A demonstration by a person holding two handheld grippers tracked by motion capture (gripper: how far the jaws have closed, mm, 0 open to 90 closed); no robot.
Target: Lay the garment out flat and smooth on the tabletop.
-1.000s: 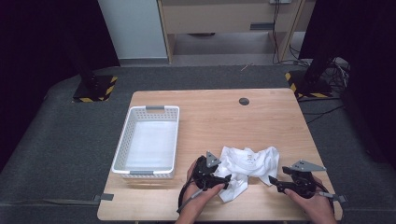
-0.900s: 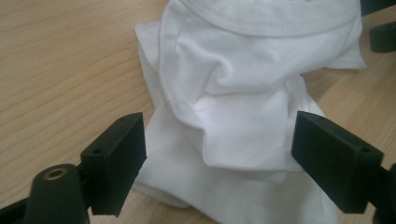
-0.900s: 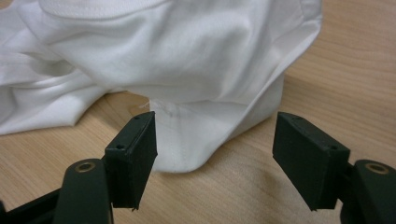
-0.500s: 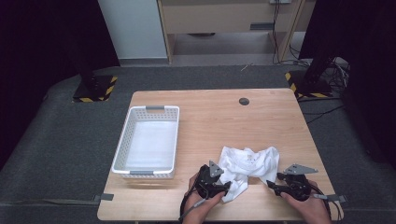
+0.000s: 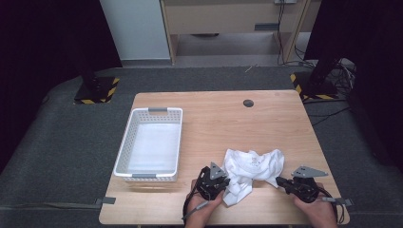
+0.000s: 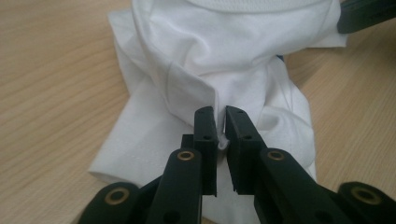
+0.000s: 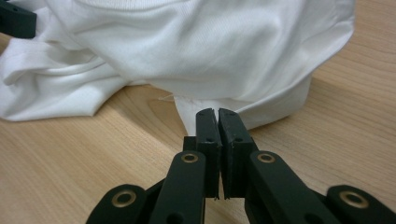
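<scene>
A crumpled white garment (image 5: 252,166) lies on the wooden table (image 5: 214,123) near its front edge. My left gripper (image 5: 223,182) is at the garment's left side. In the left gripper view its jaws (image 6: 221,126) have just been closing and now pinch a fold of the white cloth (image 6: 224,60). My right gripper (image 5: 279,180) is at the garment's right lower corner. Its jaws (image 7: 217,114) have also just been closing and are shut on a thin edge of the cloth (image 7: 210,51). A hand holds each gripper at the bottom of the high view.
A white plastic basket (image 5: 124,156) with slotted walls stands at the left of the table, with nothing in it. A small dark round hole (image 5: 248,103) sits near the table's far edge. Dark floor surrounds the table.
Both grippers' jaws have closed onto the garment's edges. The left hand shifted slightly at the cloth's left side. The right hand stayed where it was.
</scene>
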